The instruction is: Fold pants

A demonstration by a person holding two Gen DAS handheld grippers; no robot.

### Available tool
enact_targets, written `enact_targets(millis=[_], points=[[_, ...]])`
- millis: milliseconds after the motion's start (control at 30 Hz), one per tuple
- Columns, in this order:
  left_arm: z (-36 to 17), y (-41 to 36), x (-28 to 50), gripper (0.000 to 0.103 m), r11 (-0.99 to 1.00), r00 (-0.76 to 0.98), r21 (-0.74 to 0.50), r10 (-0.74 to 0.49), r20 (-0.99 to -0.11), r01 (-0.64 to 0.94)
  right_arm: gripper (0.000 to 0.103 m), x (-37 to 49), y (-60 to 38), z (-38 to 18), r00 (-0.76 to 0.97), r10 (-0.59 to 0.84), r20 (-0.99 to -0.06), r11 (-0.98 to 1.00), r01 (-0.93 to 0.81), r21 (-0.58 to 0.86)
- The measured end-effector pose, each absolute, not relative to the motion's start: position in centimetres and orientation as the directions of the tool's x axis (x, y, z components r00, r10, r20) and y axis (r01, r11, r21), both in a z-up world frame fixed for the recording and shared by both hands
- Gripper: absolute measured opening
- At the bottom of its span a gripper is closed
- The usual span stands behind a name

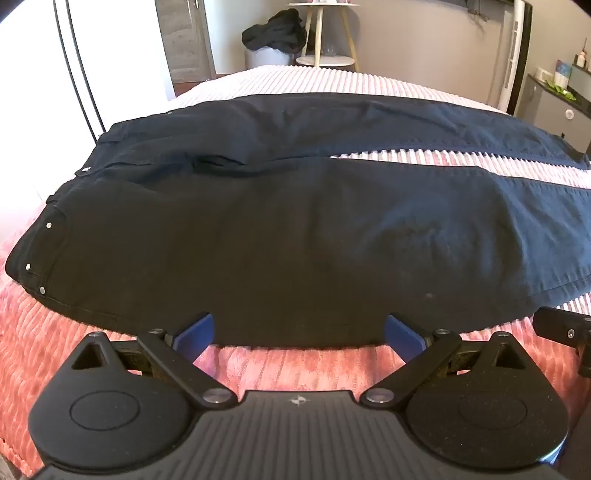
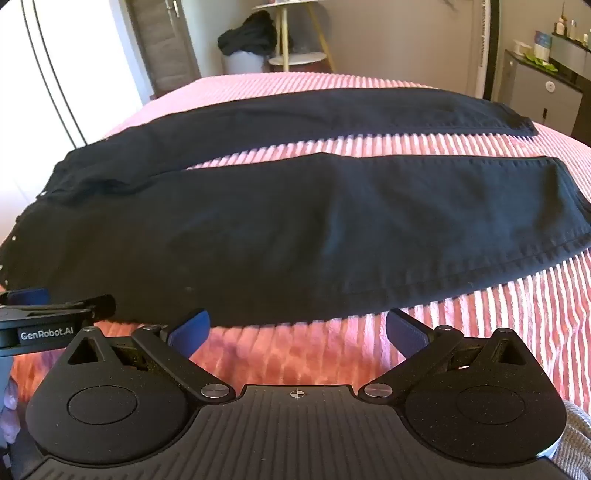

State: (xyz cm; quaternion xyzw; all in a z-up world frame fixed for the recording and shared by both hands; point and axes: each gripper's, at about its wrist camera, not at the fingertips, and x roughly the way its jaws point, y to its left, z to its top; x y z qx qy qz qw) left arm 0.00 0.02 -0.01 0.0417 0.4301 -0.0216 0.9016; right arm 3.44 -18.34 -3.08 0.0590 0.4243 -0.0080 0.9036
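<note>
Black pants [image 1: 280, 236] lie flat on a pink ribbed bedspread [image 1: 288, 365], waistband to the left, both legs spread apart running right. They also show in the right wrist view [image 2: 314, 229], with both hems at the right. My left gripper [image 1: 299, 332] is open and empty, its blue pads at the near edge of the nearer leg, close to the hip. My right gripper [image 2: 297, 325] is open and empty at the near edge of the same leg, further right. The left gripper's side shows in the right wrist view [image 2: 55, 314].
The bedspread [image 2: 369, 147] shows between the legs. Beyond the bed stand a white stool [image 1: 327, 37] and a bin with dark clothes [image 1: 275, 35]. A grey cabinet [image 2: 543, 96] stands at the far right. A white door with cables [image 1: 74, 55] is on the left.
</note>
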Motion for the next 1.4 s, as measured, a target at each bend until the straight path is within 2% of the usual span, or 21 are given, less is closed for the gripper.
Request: enact_targets(millis=[1400], points=[[-1.7,-0.4,-0.4,0.099,0.994,0.601,0.069,0.003,-0.800,0.088,0.103,3.4,-18.5,-3.4,0.629,0.033,-0.777,0.992,0.073,0.101]])
